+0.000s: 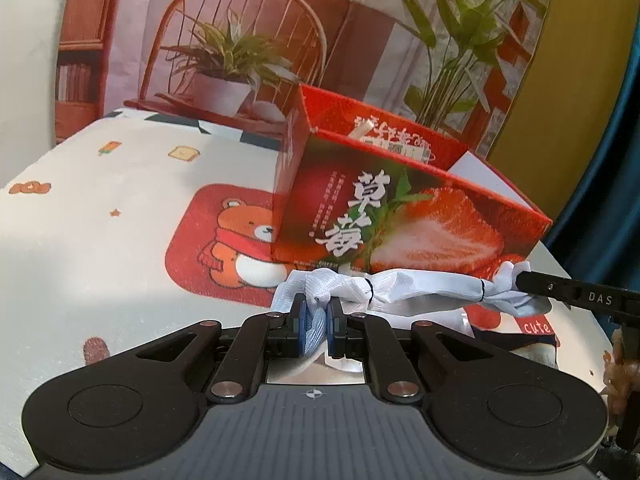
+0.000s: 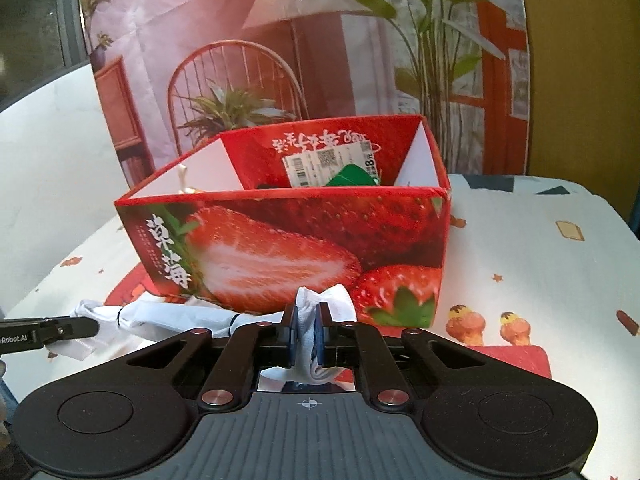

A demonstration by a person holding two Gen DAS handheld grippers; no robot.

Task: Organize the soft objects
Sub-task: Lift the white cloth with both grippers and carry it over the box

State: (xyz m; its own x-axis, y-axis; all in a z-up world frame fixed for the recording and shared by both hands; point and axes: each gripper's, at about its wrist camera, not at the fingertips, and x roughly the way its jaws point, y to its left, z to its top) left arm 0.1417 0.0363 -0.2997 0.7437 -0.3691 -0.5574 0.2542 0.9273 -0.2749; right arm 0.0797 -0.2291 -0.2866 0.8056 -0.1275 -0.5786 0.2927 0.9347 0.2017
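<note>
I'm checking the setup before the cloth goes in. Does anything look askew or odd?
The strawberry box sits skewed, one corner toward the left gripper. The white cloth hangs twisted between both grippers, the right gripper holding its other end. Nothing looks spilled or damaged.

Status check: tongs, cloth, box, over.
Left tongs and right tongs shut on white cloth, stretched between. Strawberry box open just beyond. Nothing blocking.

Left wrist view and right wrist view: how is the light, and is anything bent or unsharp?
Left wrist view: sun falls on the tablecloth, with soft shadow at lower left; the fisheye bends the table edge, and the white cloth is sharp. Right wrist view: the strawberry box is evenly lit and slightly soft; the corners are dark.
</note>
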